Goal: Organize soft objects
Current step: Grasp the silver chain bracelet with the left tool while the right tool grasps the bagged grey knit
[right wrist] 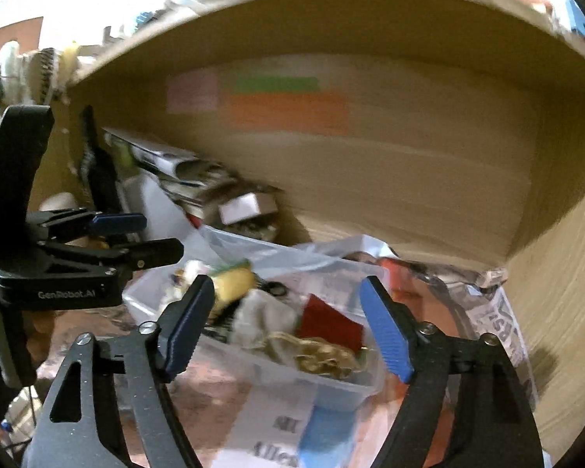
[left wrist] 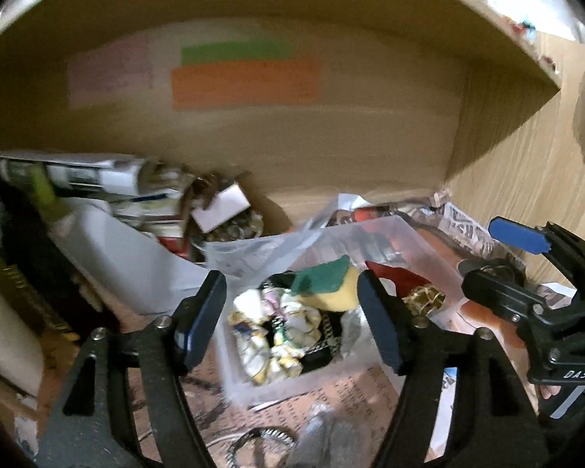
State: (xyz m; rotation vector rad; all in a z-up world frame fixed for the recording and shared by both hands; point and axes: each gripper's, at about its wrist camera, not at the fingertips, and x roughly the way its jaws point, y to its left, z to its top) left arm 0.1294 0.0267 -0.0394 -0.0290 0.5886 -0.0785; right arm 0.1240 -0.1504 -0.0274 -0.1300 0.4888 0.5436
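Left wrist: left gripper [left wrist: 292, 312] jaws spread wide, empty, above clear bin [left wrist: 421, 241] | sponge [left wrist: 331, 280] inside bin | right gripper [right wrist: 288, 323] agape, empty, at bin's near rim | shelf wall [left wrist: 499, 124] right of bin, gap between

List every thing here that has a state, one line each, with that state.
Left gripper: open, empty, above the plastic box.
Right gripper: open, empty, over the same box.
Plastic box: no lid on, part filled.
Sponge: in the box, green side up, tilted.
Scrunchie: in the box, bunched.
Gold chain: in the box, heaped.
Red cloth: in the box.
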